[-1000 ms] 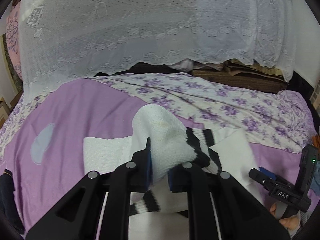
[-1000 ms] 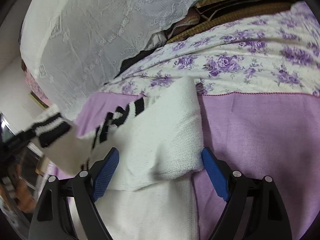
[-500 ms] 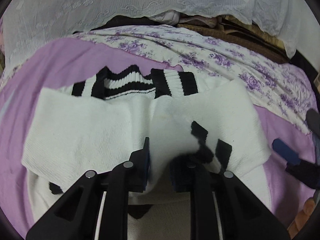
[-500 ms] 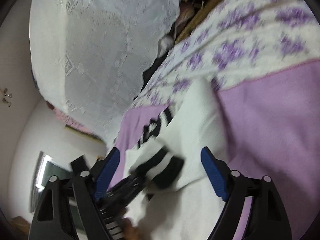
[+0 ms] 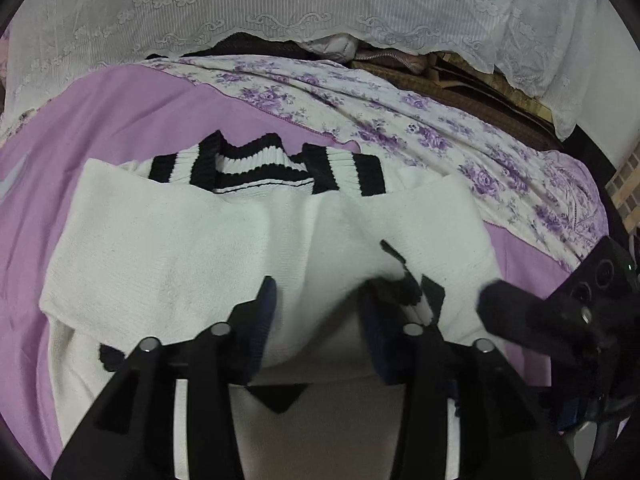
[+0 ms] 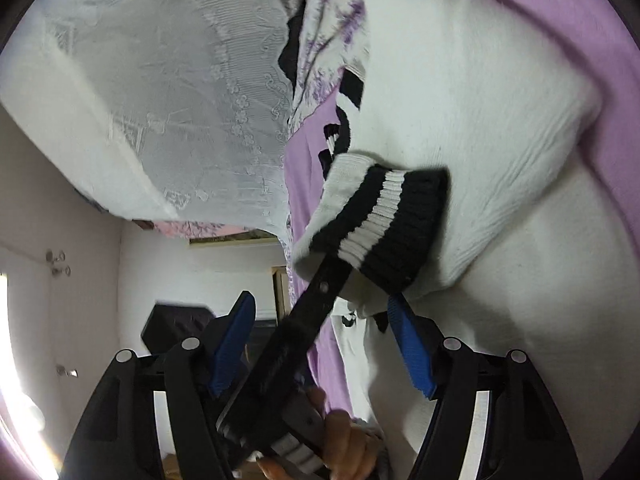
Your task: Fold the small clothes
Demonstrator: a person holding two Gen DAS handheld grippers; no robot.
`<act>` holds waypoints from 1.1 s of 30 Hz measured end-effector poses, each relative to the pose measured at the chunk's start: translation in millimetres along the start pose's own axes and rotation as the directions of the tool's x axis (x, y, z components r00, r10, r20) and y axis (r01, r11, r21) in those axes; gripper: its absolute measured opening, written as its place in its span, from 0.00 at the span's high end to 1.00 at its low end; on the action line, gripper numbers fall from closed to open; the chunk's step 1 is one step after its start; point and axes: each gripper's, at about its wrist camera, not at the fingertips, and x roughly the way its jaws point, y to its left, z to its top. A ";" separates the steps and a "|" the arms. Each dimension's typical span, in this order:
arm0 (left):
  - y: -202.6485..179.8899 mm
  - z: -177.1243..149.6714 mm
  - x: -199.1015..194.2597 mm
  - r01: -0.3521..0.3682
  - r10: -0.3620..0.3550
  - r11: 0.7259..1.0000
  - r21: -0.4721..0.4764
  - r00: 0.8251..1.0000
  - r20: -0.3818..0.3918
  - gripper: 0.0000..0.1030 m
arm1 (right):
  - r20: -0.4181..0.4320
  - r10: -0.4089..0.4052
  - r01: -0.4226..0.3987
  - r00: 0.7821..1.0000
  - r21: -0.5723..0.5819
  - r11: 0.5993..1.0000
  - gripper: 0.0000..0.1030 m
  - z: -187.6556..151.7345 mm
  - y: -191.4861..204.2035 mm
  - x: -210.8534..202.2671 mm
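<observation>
The left gripper (image 5: 316, 312) points steeply down at the middle bottom of its own view, over a white sweater (image 5: 180, 248) with black-and-white striped ribbing that lies spread across a lilac bedsheet (image 5: 120, 112). Its jaws have just been opening and now stand partly apart; the folded-over sleeve lies between them, and the pads no longer press on it. The striped cuff (image 5: 416, 292) sits just beside the right-hand finger. In the right wrist view the frame is rolled hard, so the bed runs up the right side; the right gripper (image 6: 320, 340) sits at the lower middle with its blue pads (image 6: 408, 344) well apart, its jaws having just been closing a little, and they grip nothing. The left gripper's black finger crosses the gap between them, reaching up under the cuff (image 6: 384, 224). A hand (image 6: 352, 448) on the left tool shows at the bottom of that frame. A floral sheet (image 5: 400, 120) lies beyond the lilac one, and a white lace cloth (image 5: 320, 0) hangs across the top of the left view. A pale wall and a doorway fill the lower left of the right view. No writing can be read.
</observation>
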 end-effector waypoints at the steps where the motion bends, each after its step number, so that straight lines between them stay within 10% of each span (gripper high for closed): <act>1: 1.2 -1.6 -3.9 -0.002 0.002 1.000 0.010 1.000 0.004 0.57 | 0.019 -0.004 0.003 1.000 0.017 1.000 0.32 -0.8 -1.3 1.9; 6: 21.0 -7.9 -33.2 -0.052 0.050 0.998 0.041 0.997 0.060 0.33 | 0.147 -0.038 0.029 0.988 0.059 0.998 0.47 3.0 -6.5 2.3; 9: 45.5 -8.9 -49.4 -0.202 0.194 0.978 0.049 0.971 0.138 0.18 | 0.200 -0.125 0.130 0.972 -0.011 0.991 0.75 9.3 -6.4 0.7; 12: 81.2 -5.3 -44.9 -0.333 0.331 0.943 -0.010 0.934 0.133 0.17 | 0.269 -0.178 0.219 0.947 -0.134 0.966 0.83 10.8 5.9 -7.6; 16: 143.0 -12.6 -17.5 -0.346 0.348 0.925 -0.155 0.938 -0.017 0.15 | 0.466 -0.233 0.449 0.853 -0.430 0.783 0.85 -4.6 57.2 -31.0; 19: 163.2 -23.4 -8.5 -0.295 0.294 0.933 -0.207 0.955 -0.036 0.06 | 0.480 -0.419 0.624 0.771 -0.433 0.651 0.85 9.2 45.2 -19.3; 23: 159.6 -25.4 -15.0 -0.318 0.318 0.934 -0.165 0.948 -0.028 0.06 | 0.416 -0.453 0.605 0.788 -0.394 0.692 0.84 19.5 29.0 -26.9; 27: 158.3 -24.1 -42.3 -0.316 0.326 0.936 -0.155 0.944 0.041 0.06 | 0.587 -0.435 0.701 0.683 -0.360 0.616 0.71 1.0 45.9 -55.5; 33: 150.4 11.1 -45.1 -0.139 0.149 0.981 -0.136 0.987 0.065 0.06 | 0.498 -0.386 0.622 0.776 -0.506 0.597 0.72 5.6 68.7 -15.7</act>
